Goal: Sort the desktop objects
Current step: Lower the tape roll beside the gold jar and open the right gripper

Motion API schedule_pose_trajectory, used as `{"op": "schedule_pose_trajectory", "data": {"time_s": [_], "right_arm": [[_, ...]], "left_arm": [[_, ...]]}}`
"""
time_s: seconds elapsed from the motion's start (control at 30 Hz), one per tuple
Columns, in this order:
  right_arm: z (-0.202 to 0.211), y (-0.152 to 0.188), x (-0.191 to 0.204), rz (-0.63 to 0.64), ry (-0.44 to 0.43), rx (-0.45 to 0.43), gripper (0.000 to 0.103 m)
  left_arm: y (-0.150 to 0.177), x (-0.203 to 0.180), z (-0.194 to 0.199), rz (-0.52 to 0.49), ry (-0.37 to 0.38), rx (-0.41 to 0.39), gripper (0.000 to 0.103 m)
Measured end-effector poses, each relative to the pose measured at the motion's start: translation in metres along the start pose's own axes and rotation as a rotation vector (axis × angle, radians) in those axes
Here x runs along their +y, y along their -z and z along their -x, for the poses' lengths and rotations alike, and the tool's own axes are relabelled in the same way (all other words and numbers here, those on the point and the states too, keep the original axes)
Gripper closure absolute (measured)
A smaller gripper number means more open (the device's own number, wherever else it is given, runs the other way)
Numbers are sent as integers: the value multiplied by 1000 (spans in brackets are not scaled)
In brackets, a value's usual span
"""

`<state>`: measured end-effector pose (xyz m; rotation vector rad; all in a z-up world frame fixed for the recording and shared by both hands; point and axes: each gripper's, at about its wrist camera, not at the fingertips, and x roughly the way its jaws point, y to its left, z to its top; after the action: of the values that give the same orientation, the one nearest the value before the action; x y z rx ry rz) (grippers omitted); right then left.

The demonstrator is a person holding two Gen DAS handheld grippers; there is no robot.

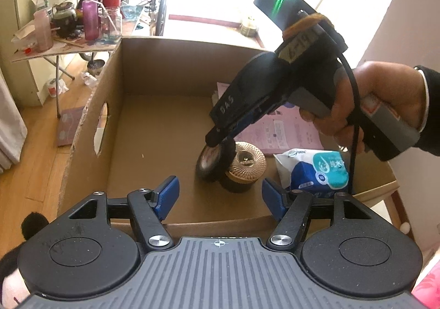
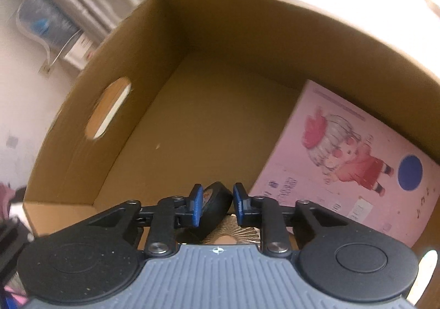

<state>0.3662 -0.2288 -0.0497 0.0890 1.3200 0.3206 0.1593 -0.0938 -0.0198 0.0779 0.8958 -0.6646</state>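
One black tape roll (image 2: 217, 206) sits between right gripper (image 2: 217, 206) fingers inside cardboard box (image 1: 165, 67), clamp unclear; left gripper (image 1: 220, 193) apart, idle. Next: release, withdraw.

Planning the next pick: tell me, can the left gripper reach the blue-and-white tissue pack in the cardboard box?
Probably yes: the left gripper is open above the near wall, and the tissue pack lies uncovered just beyond.

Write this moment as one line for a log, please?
right gripper: around black round case, low in cardboard box | left gripper: open, empty, at box edge | in box: gold-lidded jar, pink book, tissue pack
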Motion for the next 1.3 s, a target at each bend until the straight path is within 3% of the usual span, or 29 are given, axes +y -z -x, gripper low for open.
{"op": "schedule_pose_trajectory", "data": {"time_s": [0.2,0.57,0.93,1.2,1.3], "right_arm": [[9,6,26,83,3,11,85],[24,33,24,33,-78,80,88],[23,57,-29,-221,-214,138,86],[22,66,-49,-261,-170,163,84],[18,70,-64,-294,-129,168,90]], "left_arm": [[3,3,3,15,1,-7,36],[5,3,5,21,17,-14,36],[4,-1,6,10,13,-13,35],[3,-4,1,-3,10,0,33],[2,-5,1,-5,10,1,33]]}}
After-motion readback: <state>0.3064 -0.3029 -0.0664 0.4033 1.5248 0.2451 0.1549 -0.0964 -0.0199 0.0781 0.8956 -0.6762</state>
